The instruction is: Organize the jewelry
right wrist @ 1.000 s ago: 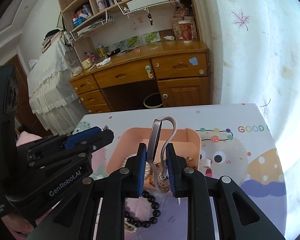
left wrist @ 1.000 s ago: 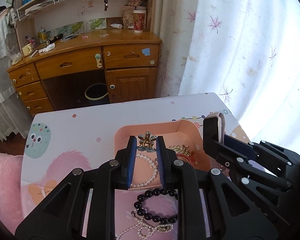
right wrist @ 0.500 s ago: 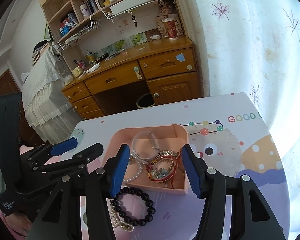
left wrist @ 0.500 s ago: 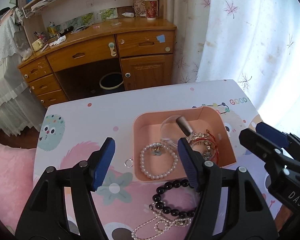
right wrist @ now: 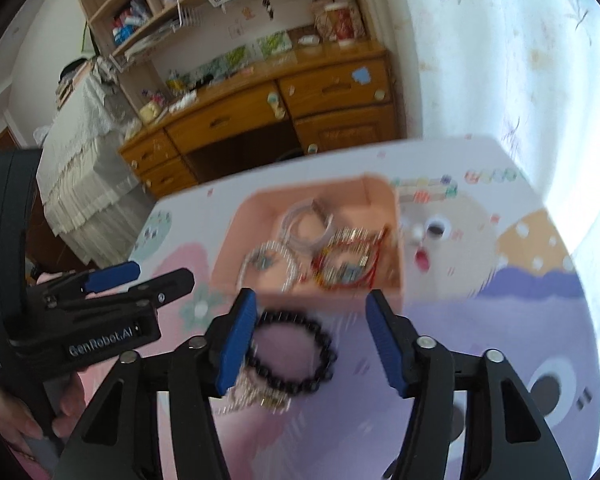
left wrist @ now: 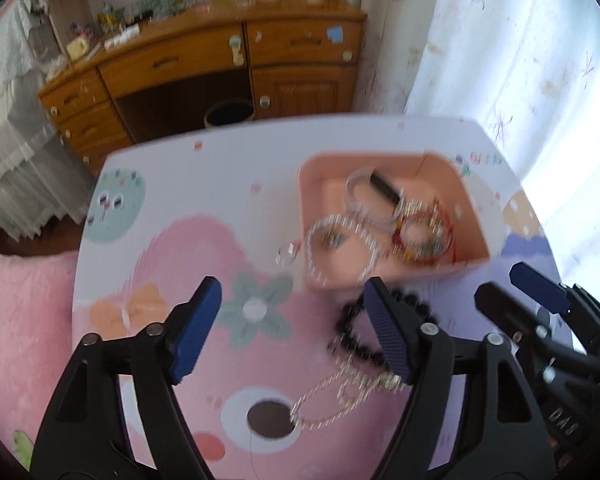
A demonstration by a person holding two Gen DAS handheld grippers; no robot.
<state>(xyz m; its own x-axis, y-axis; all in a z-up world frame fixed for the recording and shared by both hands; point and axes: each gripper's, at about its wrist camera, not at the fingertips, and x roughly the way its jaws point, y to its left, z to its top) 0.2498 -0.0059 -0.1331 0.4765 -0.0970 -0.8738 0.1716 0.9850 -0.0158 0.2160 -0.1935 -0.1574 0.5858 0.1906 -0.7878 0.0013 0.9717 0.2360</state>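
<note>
Wooden desk (left wrist: pixel 204 60) against the far wall: bank of drawers at left, open kneehole in the middle, drawer over a cupboard door at right. Dark round bin (left wrist: pixel 229 114) in the kneehole. Clutter along the desktop, blurred. Open shelving (right wrist: pixel 168 8) above, stocked with books and bottles. White floral curtain (left wrist: pixel 512 52) at right, daylight strong behind it. White lace-draped furniture (right wrist: pixel 84 148) at left. Table covered in a cartoon-print cloth (left wrist: pixel 148 264). Pink fabric (left wrist: pixel 20 320) beside it.

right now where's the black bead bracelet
The black bead bracelet lies on the table, outside the pink tray, just in front of its near wall, beside a pearl necklace.
</note>
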